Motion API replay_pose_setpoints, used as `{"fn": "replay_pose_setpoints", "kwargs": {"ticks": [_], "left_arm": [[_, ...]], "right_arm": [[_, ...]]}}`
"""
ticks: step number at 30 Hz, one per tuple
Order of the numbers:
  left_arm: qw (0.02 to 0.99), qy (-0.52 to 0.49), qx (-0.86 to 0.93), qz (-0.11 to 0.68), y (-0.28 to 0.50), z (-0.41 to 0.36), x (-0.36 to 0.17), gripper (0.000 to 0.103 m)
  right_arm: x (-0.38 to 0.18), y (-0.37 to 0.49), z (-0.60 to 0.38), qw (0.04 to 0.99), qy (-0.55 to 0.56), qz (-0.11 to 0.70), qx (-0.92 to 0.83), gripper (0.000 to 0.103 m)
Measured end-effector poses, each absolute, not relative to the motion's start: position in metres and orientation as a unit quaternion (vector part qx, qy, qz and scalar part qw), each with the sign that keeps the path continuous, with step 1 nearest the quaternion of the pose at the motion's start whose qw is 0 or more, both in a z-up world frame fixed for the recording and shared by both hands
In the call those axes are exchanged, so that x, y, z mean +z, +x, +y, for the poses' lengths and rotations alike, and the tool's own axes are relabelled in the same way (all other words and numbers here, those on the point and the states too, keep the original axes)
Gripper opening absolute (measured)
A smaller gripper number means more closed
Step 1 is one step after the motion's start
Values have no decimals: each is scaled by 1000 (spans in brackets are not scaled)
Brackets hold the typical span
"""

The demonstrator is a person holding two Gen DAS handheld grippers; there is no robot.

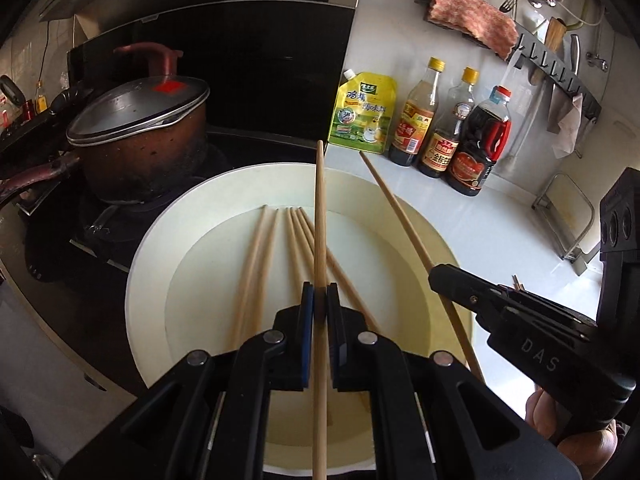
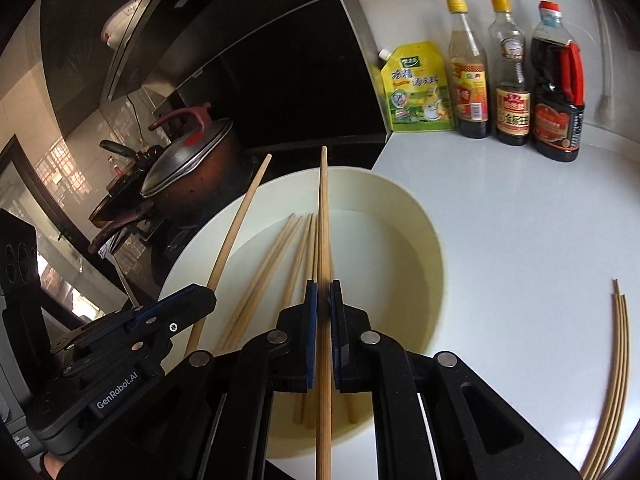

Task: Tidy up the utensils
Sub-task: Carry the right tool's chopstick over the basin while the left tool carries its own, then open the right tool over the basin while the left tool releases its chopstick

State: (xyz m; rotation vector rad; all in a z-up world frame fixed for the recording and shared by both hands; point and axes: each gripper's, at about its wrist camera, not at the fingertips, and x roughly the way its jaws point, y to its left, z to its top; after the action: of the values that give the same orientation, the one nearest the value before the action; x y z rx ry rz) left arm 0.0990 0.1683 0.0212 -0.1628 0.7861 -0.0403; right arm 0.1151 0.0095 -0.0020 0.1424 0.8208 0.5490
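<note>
Left wrist: left gripper (image 1: 320, 300) pinching one chopstick (image 1: 319, 216) above white basin (image 1: 148, 272); five more lie inside.
Right wrist: right gripper (image 2: 323, 300) pinching second chopstick (image 2: 324, 220); sorted bundle (image 2: 614, 368) near counter's right edge. Keep sticks parallel, tips aligned, lay beside bundle.
</note>
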Motion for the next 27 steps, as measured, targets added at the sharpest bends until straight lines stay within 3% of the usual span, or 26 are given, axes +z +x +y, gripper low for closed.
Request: {"fn": "replay_pose_setpoints", "kwargs": {"ticks": [20,22,24,27], "left_arm": [[897,-84,-7,434,141,192,-16,8],[897,-85,-4,434,140,193,-16,11],[898,-85,-3,431,138,195,-14,23],[900,-89,1,427,133,199,-12,30]], "right_arm": [[-32,148,39,862,55,443,238,6],[-32,147,38,864,55,441,239,12],[-32,143,37,868,49,434,235,12],[-30,137,33,871,52,428,237,12]]}}
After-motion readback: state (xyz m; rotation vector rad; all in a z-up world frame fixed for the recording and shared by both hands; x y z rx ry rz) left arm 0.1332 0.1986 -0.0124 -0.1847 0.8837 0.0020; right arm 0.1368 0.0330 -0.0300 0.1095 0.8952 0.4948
